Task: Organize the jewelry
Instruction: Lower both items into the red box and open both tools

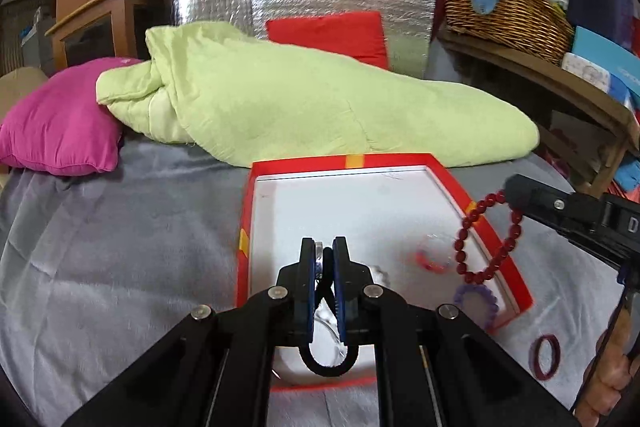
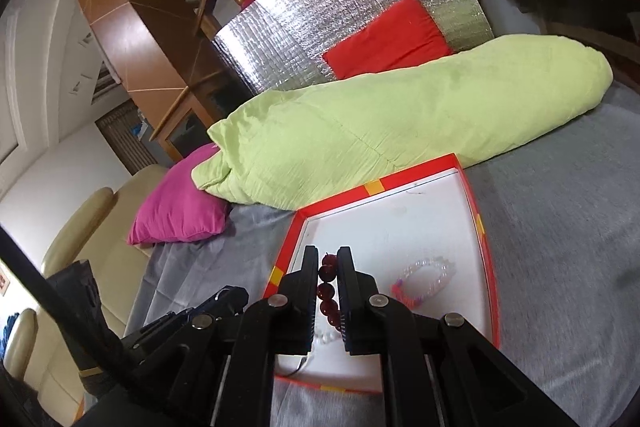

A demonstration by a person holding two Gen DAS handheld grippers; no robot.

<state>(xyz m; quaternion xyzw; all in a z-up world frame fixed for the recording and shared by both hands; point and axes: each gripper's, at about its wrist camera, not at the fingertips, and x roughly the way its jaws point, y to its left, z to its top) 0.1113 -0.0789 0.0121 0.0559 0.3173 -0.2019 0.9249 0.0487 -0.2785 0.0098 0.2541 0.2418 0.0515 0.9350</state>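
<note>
Sorting midway: pink-and-clear bracelet [image 2: 424, 279] already in red tray [image 2: 486, 227]; right gripper [image 2: 329, 267] jaws clamp red bead bracelet [image 1: 484, 239], left gripper [image 1: 323, 251] jaws pinch a silvery ring [image 1: 319, 259]; purple bracelet [image 1: 478, 301] and dark red band [image 1: 545, 357] remain on bed [image 1: 120, 227].

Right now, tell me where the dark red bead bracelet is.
The dark red bead bracelet hangs from the right gripper, pinched between its fingers, above the right rim of the red box.

Counts around the claws

Lying ahead: one tray [image 1: 500, 243], three pillows [image 1: 60, 127], one basket [image 1: 508, 11]; four bracelets [image 1: 488, 235] showing; two claws [image 1: 323, 247] working.
</note>
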